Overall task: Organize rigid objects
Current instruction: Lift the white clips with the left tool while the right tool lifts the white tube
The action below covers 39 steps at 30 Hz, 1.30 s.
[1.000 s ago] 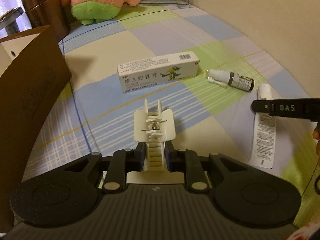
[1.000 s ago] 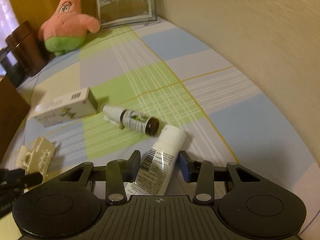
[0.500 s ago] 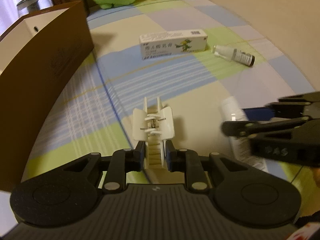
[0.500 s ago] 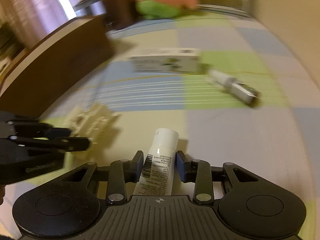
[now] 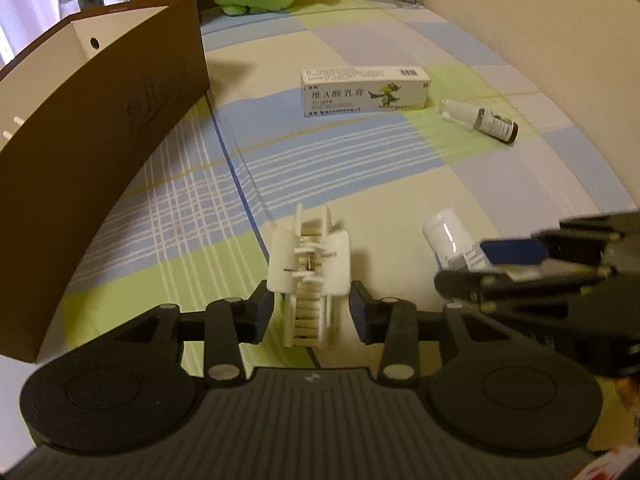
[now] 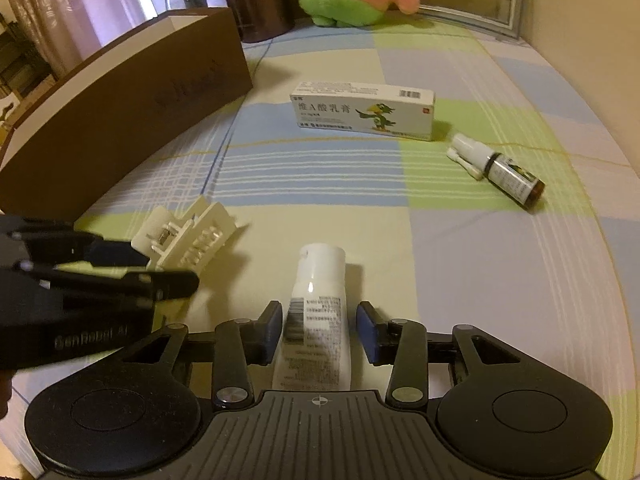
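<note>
You are setting the clip [image 5: 308,276] and tube [image 6: 316,320] on the sheet [image 5: 360,168] beside the box [image 5: 100,152], left gripper [image 5: 312,316] having just spread, right gripper [image 6: 320,330] spread too (pads clear), so back off straight.

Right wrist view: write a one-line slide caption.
Right tool straddles a white tube, its pads apart from it; the left tool has opened around a hair claw.
</note>
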Each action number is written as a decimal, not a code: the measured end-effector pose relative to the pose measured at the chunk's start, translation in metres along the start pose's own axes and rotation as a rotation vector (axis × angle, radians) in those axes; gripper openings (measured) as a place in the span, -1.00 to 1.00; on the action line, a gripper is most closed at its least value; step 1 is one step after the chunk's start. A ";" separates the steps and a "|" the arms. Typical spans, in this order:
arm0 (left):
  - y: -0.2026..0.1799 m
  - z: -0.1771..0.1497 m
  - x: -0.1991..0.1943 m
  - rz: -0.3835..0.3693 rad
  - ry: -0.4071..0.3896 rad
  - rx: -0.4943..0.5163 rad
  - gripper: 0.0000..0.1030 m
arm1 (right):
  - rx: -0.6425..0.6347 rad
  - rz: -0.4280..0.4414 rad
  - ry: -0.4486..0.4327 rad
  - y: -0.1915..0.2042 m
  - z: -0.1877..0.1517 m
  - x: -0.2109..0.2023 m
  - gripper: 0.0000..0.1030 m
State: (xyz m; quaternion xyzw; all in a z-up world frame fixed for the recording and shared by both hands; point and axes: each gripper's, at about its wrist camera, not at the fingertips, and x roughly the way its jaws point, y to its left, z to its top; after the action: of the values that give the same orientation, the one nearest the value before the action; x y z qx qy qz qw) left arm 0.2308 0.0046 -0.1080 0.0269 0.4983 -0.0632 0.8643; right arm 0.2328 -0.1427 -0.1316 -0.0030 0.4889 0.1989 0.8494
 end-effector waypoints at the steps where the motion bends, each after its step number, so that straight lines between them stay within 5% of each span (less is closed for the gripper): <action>1: 0.000 0.001 0.000 0.000 -0.004 -0.001 -0.30 | 0.006 -0.005 0.000 0.001 -0.002 -0.001 -0.22; 15: -0.004 0.001 0.001 0.003 -0.042 0.052 -0.31 | -0.038 -0.082 -0.025 0.018 -0.008 0.000 -0.38; 39: 0.027 -0.016 -0.038 0.022 -0.095 -0.029 -0.32 | -0.054 0.007 -0.083 0.042 0.010 -0.017 -0.40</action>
State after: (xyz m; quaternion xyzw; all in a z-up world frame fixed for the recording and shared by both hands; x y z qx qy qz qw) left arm 0.2019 0.0363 -0.0840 0.0168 0.4573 -0.0475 0.8879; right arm 0.2194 -0.1079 -0.1037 -0.0158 0.4478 0.2151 0.8677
